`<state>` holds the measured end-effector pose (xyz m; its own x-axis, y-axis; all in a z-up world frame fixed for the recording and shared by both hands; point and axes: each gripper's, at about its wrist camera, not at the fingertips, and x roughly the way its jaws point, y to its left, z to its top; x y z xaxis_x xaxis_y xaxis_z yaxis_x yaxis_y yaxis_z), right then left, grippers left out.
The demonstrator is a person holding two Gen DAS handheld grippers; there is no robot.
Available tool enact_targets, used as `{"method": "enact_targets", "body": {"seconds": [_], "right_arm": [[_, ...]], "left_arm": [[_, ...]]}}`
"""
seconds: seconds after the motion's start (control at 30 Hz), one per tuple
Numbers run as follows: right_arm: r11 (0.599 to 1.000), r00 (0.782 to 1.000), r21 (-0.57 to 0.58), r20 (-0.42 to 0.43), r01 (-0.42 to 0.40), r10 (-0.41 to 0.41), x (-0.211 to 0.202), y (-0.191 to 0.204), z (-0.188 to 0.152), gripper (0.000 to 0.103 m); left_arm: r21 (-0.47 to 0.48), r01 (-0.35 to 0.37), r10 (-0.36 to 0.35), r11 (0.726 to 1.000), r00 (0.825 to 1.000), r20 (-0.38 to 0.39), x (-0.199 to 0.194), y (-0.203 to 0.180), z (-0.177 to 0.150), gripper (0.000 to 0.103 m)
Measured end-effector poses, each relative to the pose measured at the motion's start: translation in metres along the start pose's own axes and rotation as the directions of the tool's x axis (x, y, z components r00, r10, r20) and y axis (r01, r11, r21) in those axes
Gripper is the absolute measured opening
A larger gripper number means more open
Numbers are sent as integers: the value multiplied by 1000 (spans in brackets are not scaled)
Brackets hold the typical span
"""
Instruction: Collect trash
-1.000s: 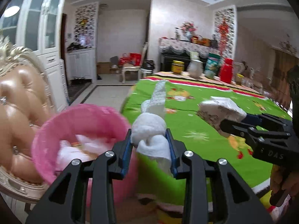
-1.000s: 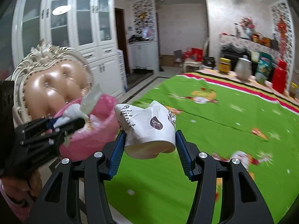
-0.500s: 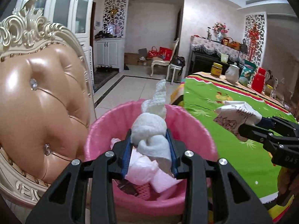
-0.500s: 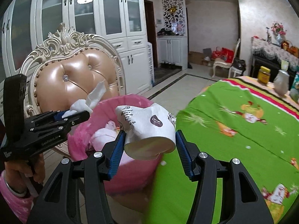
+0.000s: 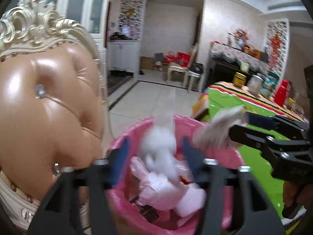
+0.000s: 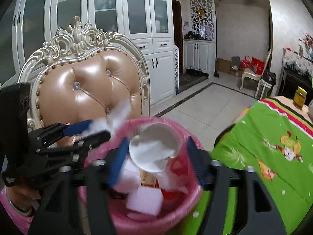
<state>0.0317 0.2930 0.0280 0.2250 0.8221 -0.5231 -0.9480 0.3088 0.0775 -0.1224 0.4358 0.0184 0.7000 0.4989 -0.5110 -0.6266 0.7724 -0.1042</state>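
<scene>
Both grippers have swung from the tabletop (image 6: 273,137) to above the pink bin (image 5: 121,143), and their jaws have just been opening. Left gripper (image 5: 156,152), jaws spread, has a blurred tissue wad (image 5: 158,145) loose between them over the bin. Right gripper (image 6: 156,154), jaws spread, has the paper cup (image 6: 154,146) free between them, mouth toward the camera, above the bin's trash.

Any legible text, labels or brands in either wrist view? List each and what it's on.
None can be read.
Small white print on the housing of the left tongs: too small and blurred.
Label on the yellow jar: blurred.
Blue vertical marks on the white panel: illegible.
Printed packet in the pink bin: blurred.
</scene>
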Motion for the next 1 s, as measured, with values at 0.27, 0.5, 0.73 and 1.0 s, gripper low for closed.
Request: {"method": "enact_targets", "body": {"seconds": [0.27, 0.5, 0.73, 1.0], "right_arm": [[1000, 997, 30, 80, -2, -1, -45, -13, -13, 82], [993, 988, 0, 98, 118, -117, -114, -2, -41, 82], [988, 980, 19, 127, 152, -153, -166, -4, -76, 85], [987, 983, 45, 90, 157, -161, -180, -10, -111, 85]], "left_arm": [[31, -106, 103, 994, 991, 86, -39, 18, -25, 97], [183, -136, 90, 974, 966, 244, -93, -26, -28, 98], [120, -18, -10, 993, 974, 227, -120, -57, -29, 98], [131, -72, 49, 989, 984, 169, -137, -78, -67, 98]]}}
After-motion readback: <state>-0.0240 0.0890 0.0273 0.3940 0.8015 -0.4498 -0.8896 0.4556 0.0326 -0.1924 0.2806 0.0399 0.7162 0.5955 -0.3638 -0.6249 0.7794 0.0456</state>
